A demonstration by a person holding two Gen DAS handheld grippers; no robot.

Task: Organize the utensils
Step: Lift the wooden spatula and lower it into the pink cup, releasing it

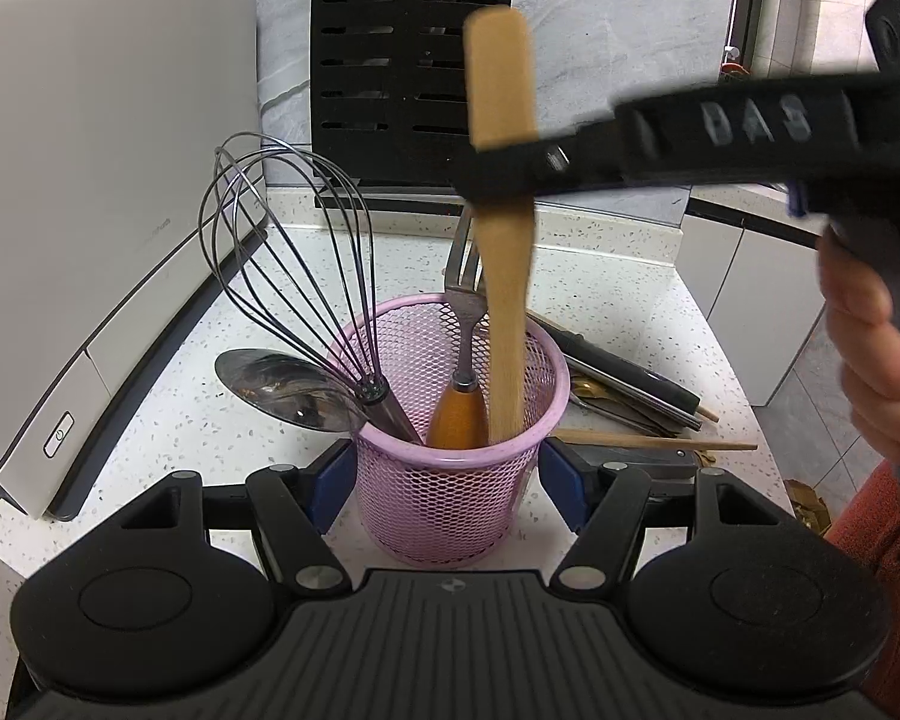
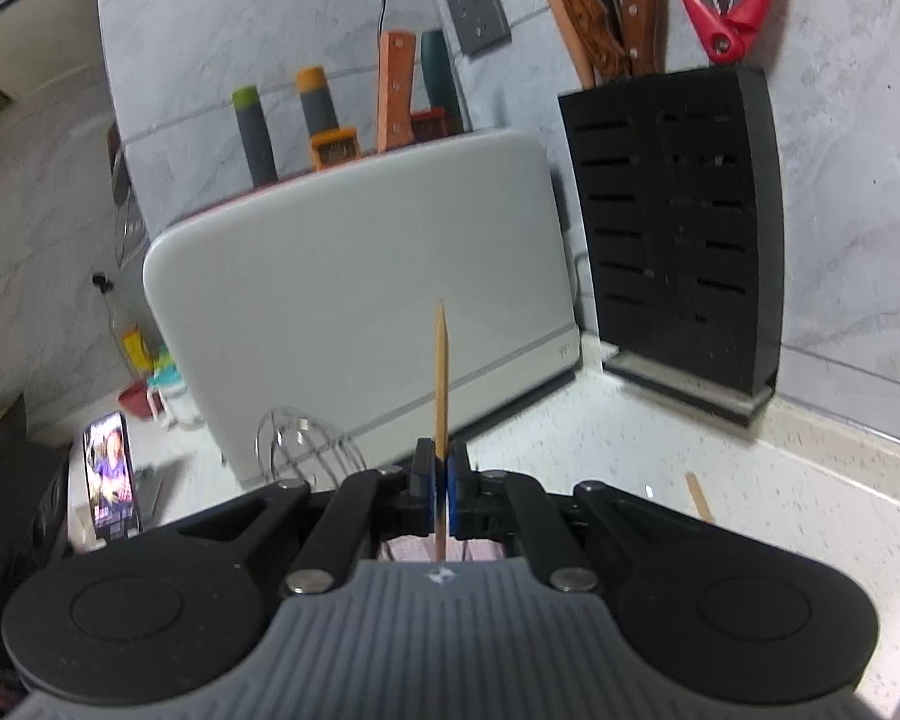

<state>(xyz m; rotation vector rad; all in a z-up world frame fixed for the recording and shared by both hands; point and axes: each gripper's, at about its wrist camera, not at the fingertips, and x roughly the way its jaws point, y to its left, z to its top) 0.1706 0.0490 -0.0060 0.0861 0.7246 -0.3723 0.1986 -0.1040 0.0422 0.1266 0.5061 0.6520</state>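
At centre frame, the right gripper [image 1: 498, 180], jaws pinching a wooden spatula [image 1: 501, 276], lowers it into the pink mesh holder [image 1: 450, 492]. The left gripper [image 1: 447, 480], jaws clamped on the holder's sides, steadies it on the speckled surface [image 1: 618, 276]. Next, judging by this, comes release once the spatula rests inside.

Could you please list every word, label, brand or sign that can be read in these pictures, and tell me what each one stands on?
"DAS": pale raised letters on the arm of the right gripper, blurred; any further letters cannot be read.
Small grey print on the front of the white appliance: too small to read.
Power symbol on that appliance's button: a sign, no words.
Small emblem on the left gripper body: no readable text.
Phone screen: a picture, no legible text.
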